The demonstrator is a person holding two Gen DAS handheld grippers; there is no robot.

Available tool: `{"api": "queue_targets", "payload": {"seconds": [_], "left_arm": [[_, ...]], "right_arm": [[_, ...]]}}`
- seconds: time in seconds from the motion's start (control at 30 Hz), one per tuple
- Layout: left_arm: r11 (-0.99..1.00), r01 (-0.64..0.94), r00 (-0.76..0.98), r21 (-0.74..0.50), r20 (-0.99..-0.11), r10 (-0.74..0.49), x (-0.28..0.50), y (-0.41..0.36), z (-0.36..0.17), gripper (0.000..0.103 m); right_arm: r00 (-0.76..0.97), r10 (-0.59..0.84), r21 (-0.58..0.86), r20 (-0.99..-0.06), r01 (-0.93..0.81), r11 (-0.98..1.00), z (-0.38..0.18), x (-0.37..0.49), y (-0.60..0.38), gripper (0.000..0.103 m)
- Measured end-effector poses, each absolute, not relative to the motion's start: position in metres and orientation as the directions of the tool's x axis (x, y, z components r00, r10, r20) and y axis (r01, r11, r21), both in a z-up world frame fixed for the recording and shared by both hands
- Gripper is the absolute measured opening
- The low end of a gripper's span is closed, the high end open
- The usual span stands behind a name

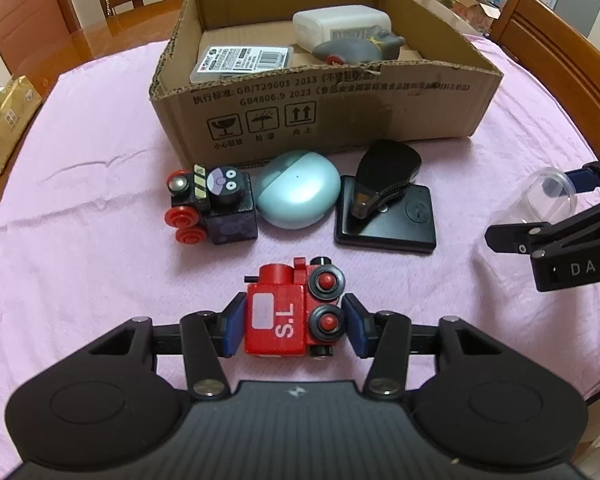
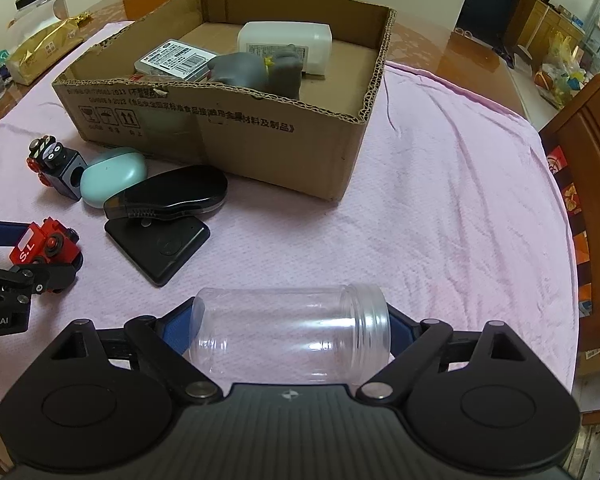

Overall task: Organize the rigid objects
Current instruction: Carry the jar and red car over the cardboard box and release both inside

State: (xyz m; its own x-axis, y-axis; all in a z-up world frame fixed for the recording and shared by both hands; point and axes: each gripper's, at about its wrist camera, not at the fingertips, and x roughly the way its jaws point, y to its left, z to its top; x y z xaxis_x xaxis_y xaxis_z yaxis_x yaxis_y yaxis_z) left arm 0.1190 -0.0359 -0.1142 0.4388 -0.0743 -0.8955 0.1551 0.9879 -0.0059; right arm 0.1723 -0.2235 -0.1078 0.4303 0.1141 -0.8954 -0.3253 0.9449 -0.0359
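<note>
**Left wrist view: red train pinched; right wrist view: jar caught end to end**

Counted across both views:
- Two toy trains: one red toy train [image 1: 276, 320] marked "S.L", one black toy train [image 1: 224, 208] with red wheels.
- One mint earbud case [image 1: 296, 196], touching the black train's side.
- One black oval case [image 1: 384, 176], lying partly on one black square case [image 1: 404, 224].
- One clear plastic jar [image 2: 284, 332], no lid on it.
- One cardboard box [image 1: 340, 116], open-topped, with three things inside: a white plastic container [image 1: 340, 24], a grey toy [image 1: 352, 50] leaning against it, and a flat labelled case [image 1: 240, 62] to the left.

All set on a pink cloth [image 1: 80, 280] spread over the wooden desk [image 1: 76, 52]; black train, earbud case and the two black cases lined up just in front of the box wall.

Left fingers [image 1: 296, 320]: tilted steeply down toward the cloth, closed narrowly on the red train, blue pads against its two sides, train near the desk's front edge and well apart from the box.

Right fingers [image 2: 292, 320]: likewise tilted steeply down, spread fairly wide, jar lying sideways between them, one pad at its base and the other at its threaded mouth, both seemingly touching. Jar to the right of the black cases, outside the box.
</note>
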Motion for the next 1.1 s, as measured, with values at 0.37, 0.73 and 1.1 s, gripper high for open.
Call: {"api": "queue_targets", "payload": {"seconds": [0.37, 0.73, 1.1], "left_arm": [[0.977, 0.213, 0.426, -0.022, -0.898, -0.113, 0.122, -0.023, -0.093, 0.048], [0.947, 0.319, 0.469, 0.023, -0.873, -0.137, 0.138, -0.013, -0.028, 0.048], [0.938, 0.339, 0.574, 0.077, -0.806, -0.141, 0.212, -0.023, 0.011, 0.048]], "right_arm": [[0.421, 0.177, -0.013, -0.890, -0.411, 0.912, -0.085, 0.173, -0.226, 0.093], [0.438, 0.267, -0.012, -0.858, -0.538, 0.843, -0.038, 0.183, -0.226, 0.093], [0.493, 0.348, -0.015, -0.798, -0.594, 0.804, 0.006, 0.223, -0.210, 0.093]]}}
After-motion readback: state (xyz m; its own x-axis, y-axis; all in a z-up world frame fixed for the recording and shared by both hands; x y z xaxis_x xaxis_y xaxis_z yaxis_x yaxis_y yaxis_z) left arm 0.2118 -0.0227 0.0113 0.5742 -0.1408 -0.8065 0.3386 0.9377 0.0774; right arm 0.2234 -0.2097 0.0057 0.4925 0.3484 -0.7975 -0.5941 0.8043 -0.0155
